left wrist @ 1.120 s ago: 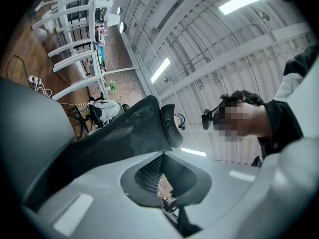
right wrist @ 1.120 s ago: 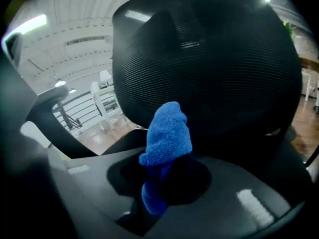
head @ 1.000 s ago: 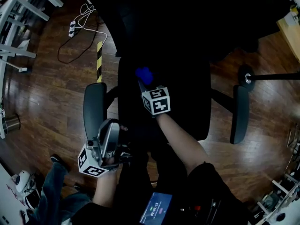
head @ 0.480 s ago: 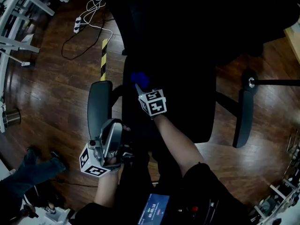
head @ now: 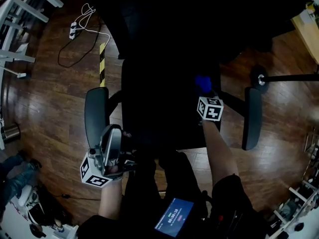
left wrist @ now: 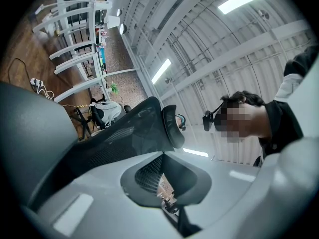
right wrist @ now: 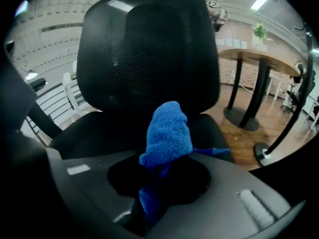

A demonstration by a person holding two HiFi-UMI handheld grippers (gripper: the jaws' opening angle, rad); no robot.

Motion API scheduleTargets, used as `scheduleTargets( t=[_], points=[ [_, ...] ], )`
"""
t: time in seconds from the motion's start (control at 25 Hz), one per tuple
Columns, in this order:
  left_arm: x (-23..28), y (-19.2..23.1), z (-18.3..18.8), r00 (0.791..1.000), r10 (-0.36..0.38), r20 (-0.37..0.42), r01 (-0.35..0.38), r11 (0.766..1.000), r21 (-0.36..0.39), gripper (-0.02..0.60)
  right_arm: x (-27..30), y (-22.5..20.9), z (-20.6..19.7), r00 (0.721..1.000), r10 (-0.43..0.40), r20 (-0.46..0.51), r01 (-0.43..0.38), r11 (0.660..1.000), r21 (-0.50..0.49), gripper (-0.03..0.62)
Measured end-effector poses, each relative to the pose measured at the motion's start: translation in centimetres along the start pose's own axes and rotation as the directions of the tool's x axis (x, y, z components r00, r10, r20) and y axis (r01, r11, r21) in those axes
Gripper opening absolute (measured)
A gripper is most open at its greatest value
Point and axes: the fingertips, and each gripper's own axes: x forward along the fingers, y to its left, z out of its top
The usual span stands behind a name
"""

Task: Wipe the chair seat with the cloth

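Note:
The black chair seat point(head: 159, 103) fills the middle of the head view, with an armrest on each side. My right gripper point(head: 204, 92) is over the seat's right part, near the right armrest point(head: 251, 118), shut on a blue cloth point(head: 203, 83). In the right gripper view the cloth point(right wrist: 167, 133) bulges up out of the jaws in front of the mesh chair back point(right wrist: 149, 49). My left gripper point(head: 112, 136) hangs off the seat's front left corner by the left armrest point(head: 96, 114), tilted upward, jaws together and holding nothing.
A power strip with a white cable point(head: 75, 31) and a yellow-black tape strip point(head: 102, 63) lie on the wooden floor at the back left. A stand base with a pole point(head: 260, 79) is at the right. White racks point(head: 15, 34) stand far left. Someone's legs point(head: 15, 176) show lower left.
My right gripper has carried the blue cloth across the seat from its left part to its right part. The left gripper has stayed by the left armrest.

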Motion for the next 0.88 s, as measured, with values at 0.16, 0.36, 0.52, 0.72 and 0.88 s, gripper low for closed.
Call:
scheduleTargets(
  t=[0.16,0.36,0.52,0.72,0.88],
  points=[
    [0.0,-0.1,-0.1,1.000,0.004,-0.002,-0.004,1.000,-0.003,-0.008,-2.4,-5.5,-0.3,0.996,-0.093,0.006,0.093,0.995,0.033,0.086],
    [0.2,-0.3,-0.2,1.000,-0.002,0.000,0.002,1.000,-0.004,-0.008,-2.5,-4.3,0.5,0.992,-0.121,0.024,0.120,0.992,0.033,0.086],
    [0.0,-0.7,0.0,1.000,-0.002,0.005,0.003,1.000,-0.006,-0.008,-1.8,5.2,1.2,0.997,0.044,0.055,-0.045,0.999,0.002,0.086],
    [-0.2,-0.9,0.2,1.000,0.002,0.012,-0.002,1.000,0.003,-0.008,-1.2,23.0,0.8,0.932,0.360,0.049,-0.358,0.933,-0.044,0.086],
    [-0.6,-1.3,0.5,1.000,0.006,0.014,-0.006,1.000,0.010,-0.008,-1.8,34.3,-2.5,0.835,0.546,-0.071,-0.551,0.824,-0.135,0.086]
  ],
)
